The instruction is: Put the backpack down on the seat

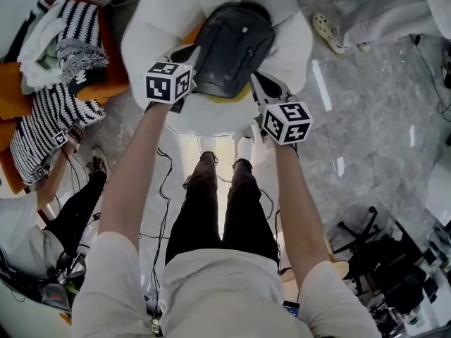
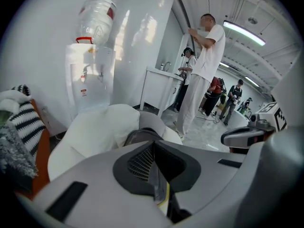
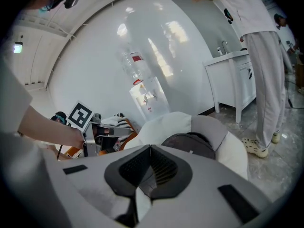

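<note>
Head view: the dark backpack (image 1: 232,48) lies on the white seat (image 1: 289,48), with the left gripper (image 1: 192,60) and right gripper (image 1: 259,83) at its near edge.
Left gripper view: jaws closed together, backpack just beyond.
Right gripper view: jaws likewise closed together.

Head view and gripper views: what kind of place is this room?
Probably a shared workroom or lab, not a home: a water dispenser, cables across the floor, and people standing near a white counter.
</note>
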A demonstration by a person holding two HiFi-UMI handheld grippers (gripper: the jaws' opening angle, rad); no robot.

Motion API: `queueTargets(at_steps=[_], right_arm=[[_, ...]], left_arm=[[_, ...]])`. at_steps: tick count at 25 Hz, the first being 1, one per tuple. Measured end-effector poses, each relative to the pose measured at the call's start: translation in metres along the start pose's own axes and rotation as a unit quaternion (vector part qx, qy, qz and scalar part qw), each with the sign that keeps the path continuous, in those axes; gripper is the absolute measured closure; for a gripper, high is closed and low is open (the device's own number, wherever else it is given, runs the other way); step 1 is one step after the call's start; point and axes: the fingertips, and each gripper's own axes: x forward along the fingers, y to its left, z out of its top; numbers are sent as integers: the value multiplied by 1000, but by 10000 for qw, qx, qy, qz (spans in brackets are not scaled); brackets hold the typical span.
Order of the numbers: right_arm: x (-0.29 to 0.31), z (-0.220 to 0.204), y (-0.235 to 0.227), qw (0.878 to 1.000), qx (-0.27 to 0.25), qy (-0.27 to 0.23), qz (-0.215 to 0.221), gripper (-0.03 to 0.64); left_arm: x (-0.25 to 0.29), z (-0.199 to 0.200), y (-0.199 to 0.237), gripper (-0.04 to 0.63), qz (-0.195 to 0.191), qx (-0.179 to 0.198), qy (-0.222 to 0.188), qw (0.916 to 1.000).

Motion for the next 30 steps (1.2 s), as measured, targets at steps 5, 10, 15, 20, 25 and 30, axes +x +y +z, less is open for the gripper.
queueTargets(at_steps=[5,10,15,20,25,30], right_arm=[[-24,9,14,9999,-117,45,28,594],[-51,20,26,9995,-294,89,82,594],[-78,31,46,9988,-441,141,189,594],[-113,48,61,9989,-332,57,333,594],[-146,65,72,9991,-283,6,325,594],[-170,86,90,9986,-353,-92,378,594]], left_arm=[[-36,9,-14,577,15,-124,-79,9999],[-69,17,-35,577,46,58,-101,9999],[-102,32,-59,577,11,116,-293,9995],[-135,54,-88,577,-76,317,-499,9982],[-168,66,-114,577,-208,474,-586,9969],[-203,75,-133,577,-219,419,-718,9963]])
